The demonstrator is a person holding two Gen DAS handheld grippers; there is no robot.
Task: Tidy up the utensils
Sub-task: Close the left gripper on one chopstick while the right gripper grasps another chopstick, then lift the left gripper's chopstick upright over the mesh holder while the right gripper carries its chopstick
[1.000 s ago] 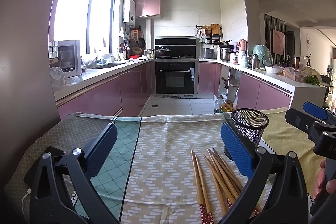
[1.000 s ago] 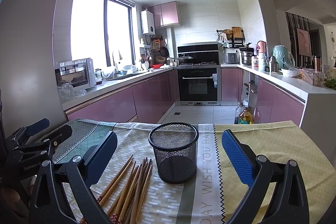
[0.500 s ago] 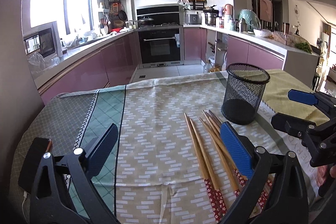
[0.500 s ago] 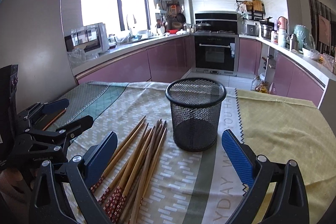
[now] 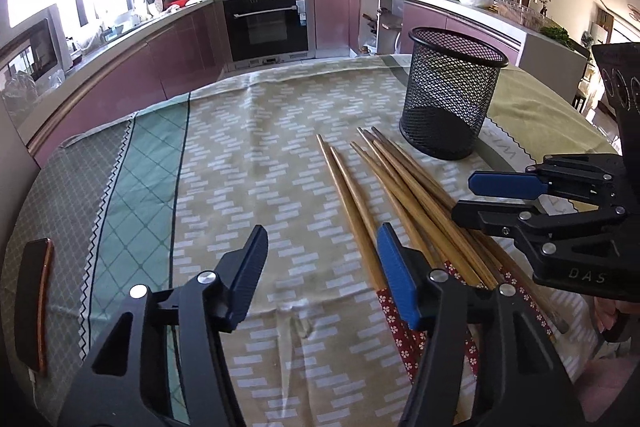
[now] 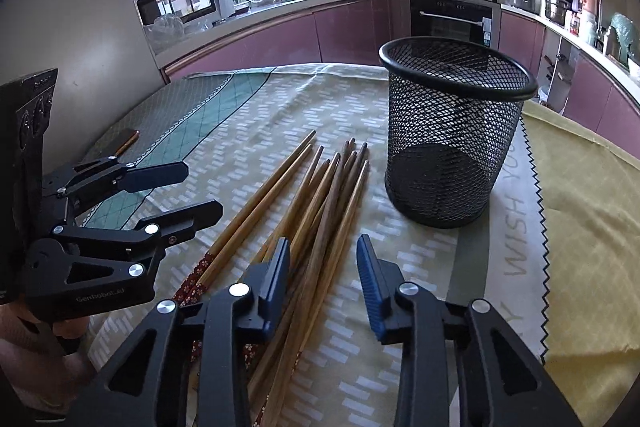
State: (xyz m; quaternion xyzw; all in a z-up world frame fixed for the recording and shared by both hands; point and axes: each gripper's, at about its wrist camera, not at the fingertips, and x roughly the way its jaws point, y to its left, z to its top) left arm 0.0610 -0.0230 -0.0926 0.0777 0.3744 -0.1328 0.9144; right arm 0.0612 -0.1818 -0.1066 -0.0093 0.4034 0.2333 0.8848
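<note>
Several wooden chopsticks (image 5: 400,195) with red patterned ends lie in a loose bundle on the cloth, seen too in the right wrist view (image 6: 316,203). A black mesh cup (image 5: 452,95) (image 6: 452,131) stands upright and empty just beyond their tips. My left gripper (image 5: 322,243) hovers left of the bundle with its jaws closing; only cloth shows between them, and its right finger overlaps the leftmost sticks. My right gripper (image 6: 323,247) hangs over the bundle's middle with its jaws closing. Sticks show in the gap, but the pads do not press on them. Each gripper appears in the other's view (image 6: 200,189) (image 5: 466,197).
A patterned tablecloth (image 5: 248,155) covers the table, with a yellow cloth (image 6: 580,207) on its right side. A dark phone (image 5: 34,303) (image 6: 126,141) lies near the left edge. A hand (image 6: 36,347) holds the left gripper. Kitchen counters and an oven stand beyond the table.
Both grippers have dropped toward the table and tipped downward, so the chopsticks and cup look closer. Both pairs of jaws have narrowed from wide open.
</note>
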